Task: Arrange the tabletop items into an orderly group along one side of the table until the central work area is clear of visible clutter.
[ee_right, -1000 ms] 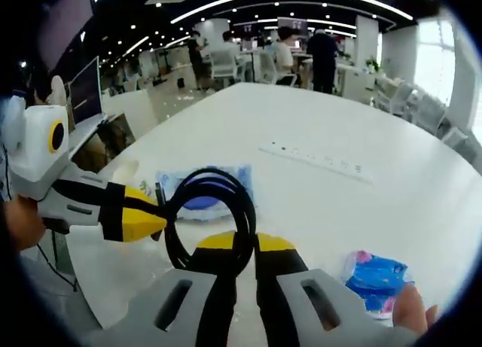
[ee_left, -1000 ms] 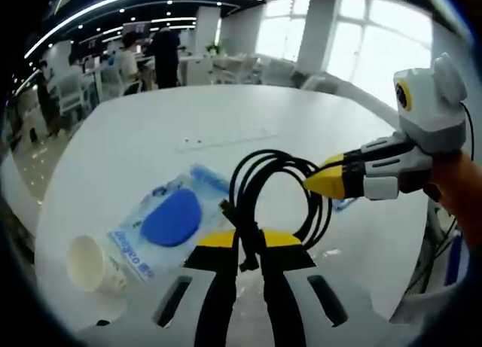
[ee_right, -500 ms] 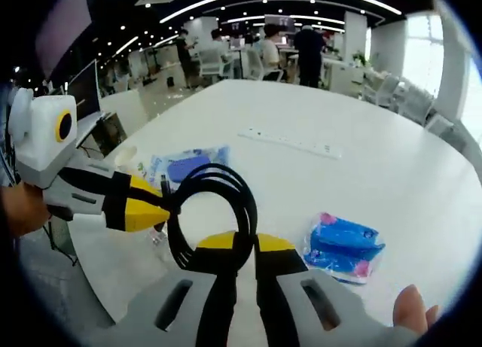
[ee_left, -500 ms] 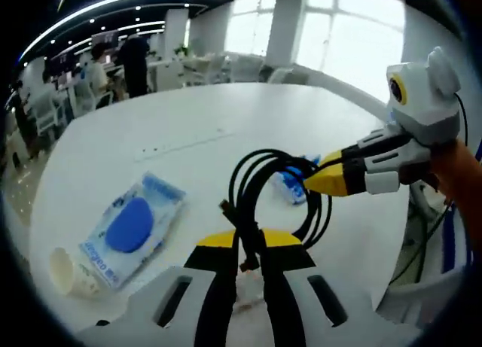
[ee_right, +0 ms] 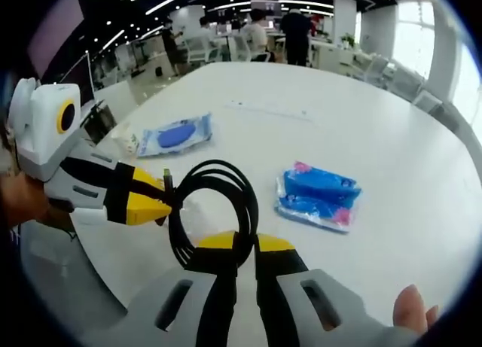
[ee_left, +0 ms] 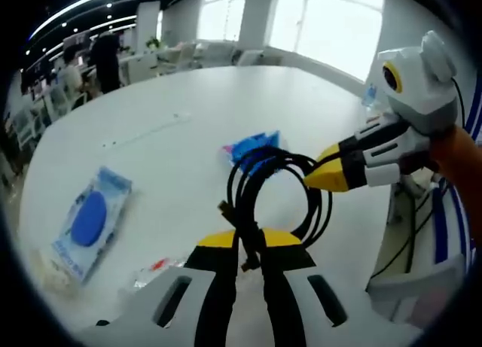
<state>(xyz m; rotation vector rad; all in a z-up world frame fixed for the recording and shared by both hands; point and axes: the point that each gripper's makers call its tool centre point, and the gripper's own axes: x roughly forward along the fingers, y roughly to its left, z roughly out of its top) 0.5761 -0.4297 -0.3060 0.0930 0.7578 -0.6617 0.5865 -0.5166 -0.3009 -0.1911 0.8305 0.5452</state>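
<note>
A coiled black cable point(ee_left: 242, 193) hangs above the white table point(ee_left: 173, 166), held from two sides. My left gripper point(ee_left: 249, 240) is shut on the bottom of the coil. My right gripper point(ee_left: 312, 180) comes in from the right and is shut on the coil's far side. In the right gripper view, my right gripper point(ee_right: 245, 243) clamps the cable point(ee_right: 251, 204), and my left gripper point(ee_right: 167, 204) pinches it from the left. A blue and pink packet point(ee_right: 316, 196) lies on the table behind the coil, the same packet point(ee_left: 252, 145) in the left gripper view.
A blue wipes pack point(ee_right: 173, 135) lies near a paper cup point(ee_right: 128, 142) at the table's edge. A white power strip point(ee_right: 267, 110) lies further in. A small clear wrapper point(ee_left: 151, 270) rests by the wipes pack point(ee_left: 86, 219). People and desks fill the office behind.
Both views have swung across the table with the cable still held. The blue and pink packet has come in behind the coil. Wipes pack and cup have slid towards the edge.
</note>
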